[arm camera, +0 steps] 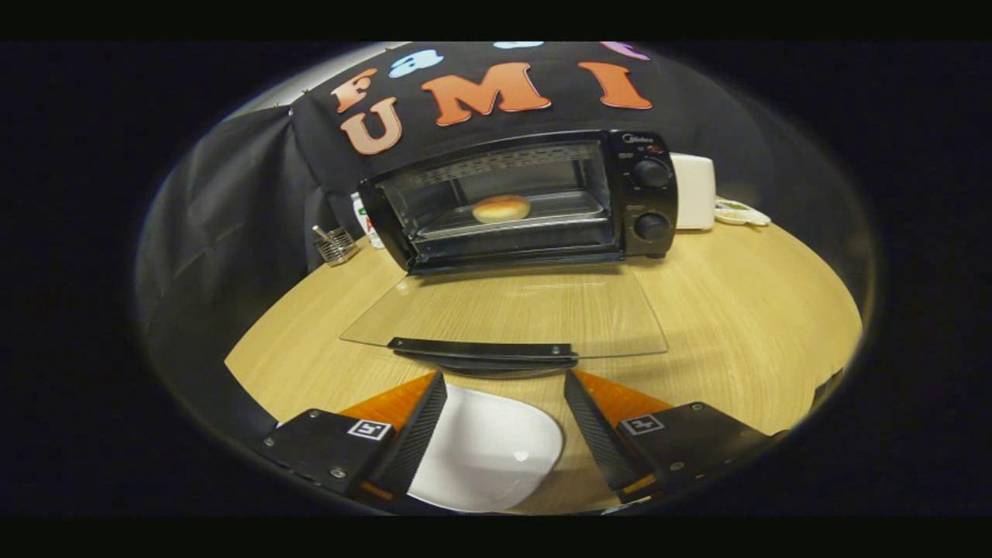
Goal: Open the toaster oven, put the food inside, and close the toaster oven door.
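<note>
Gripper view: a black toaster oven (518, 203) stood on a round, pale wood-grain table (744, 310), its brand mark above two round knobs too small to read. Its glass door (508, 314) lay folded down flat toward the gripper (505, 381), whose fingers were spread apart and held nothing. A round golden bun (501, 208) sat on the metal tray inside. Between the fingers lay a smooth white plate (484, 453). A white appliance (695, 191) stood just beside the oven.
</note>
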